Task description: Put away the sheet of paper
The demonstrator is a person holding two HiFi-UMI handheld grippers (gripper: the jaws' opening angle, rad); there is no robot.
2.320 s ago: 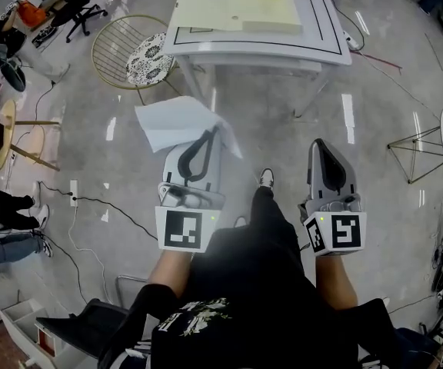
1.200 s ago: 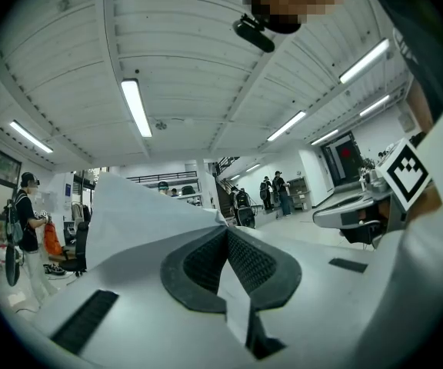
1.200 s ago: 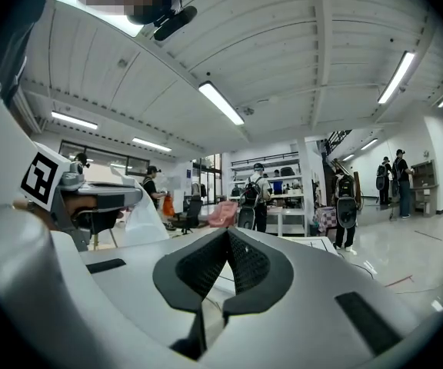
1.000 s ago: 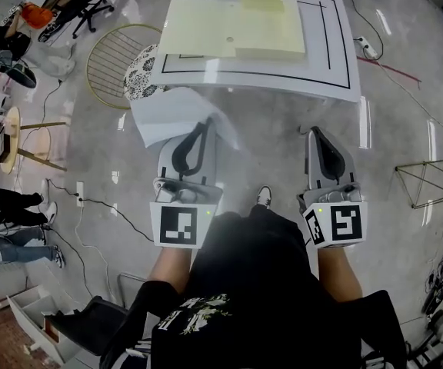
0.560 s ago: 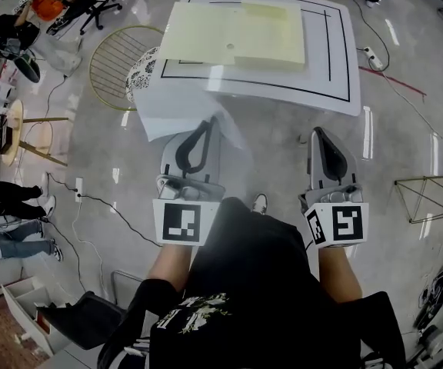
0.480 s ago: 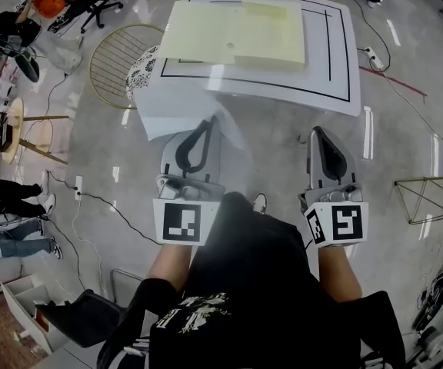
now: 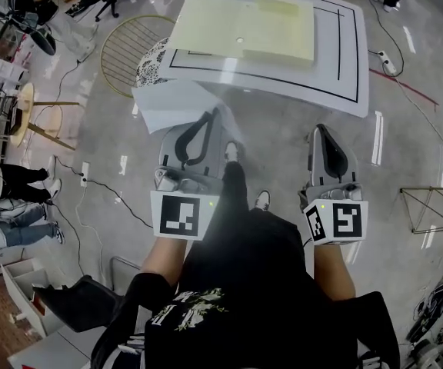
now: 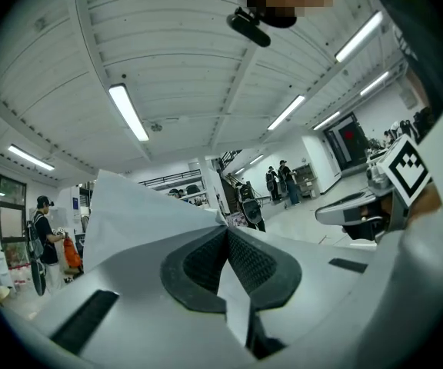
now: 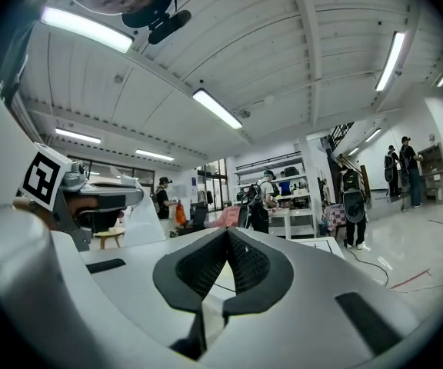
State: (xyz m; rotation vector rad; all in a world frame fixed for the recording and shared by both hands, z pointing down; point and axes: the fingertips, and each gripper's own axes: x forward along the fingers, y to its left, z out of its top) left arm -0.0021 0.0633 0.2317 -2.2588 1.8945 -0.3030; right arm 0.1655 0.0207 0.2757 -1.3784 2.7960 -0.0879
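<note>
White sheet of paper (image 7: pixel 168 102) held before black-lined white table (image 7: pixel 346 52)

Left gripper (image 7: pixel 217 115) has its jaws clamped on the sheet of paper, which juts out by the table's near edge. Right gripper (image 7: pixel 319 131), jaws pressed together on nothing, hangs near that same edge.

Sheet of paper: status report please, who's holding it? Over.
Left gripper shut on sheet of paper. Right gripper shut, empty. White table ahead, yellow folder on it.

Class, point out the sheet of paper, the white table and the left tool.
sheet of paper (image 7: pixel 171 104): head view, flat middle.
white table (image 7: pixel 327 48): head view, bare top, right side.
left tool (image 7: pixel 218 114): head view, its tip.
</note>
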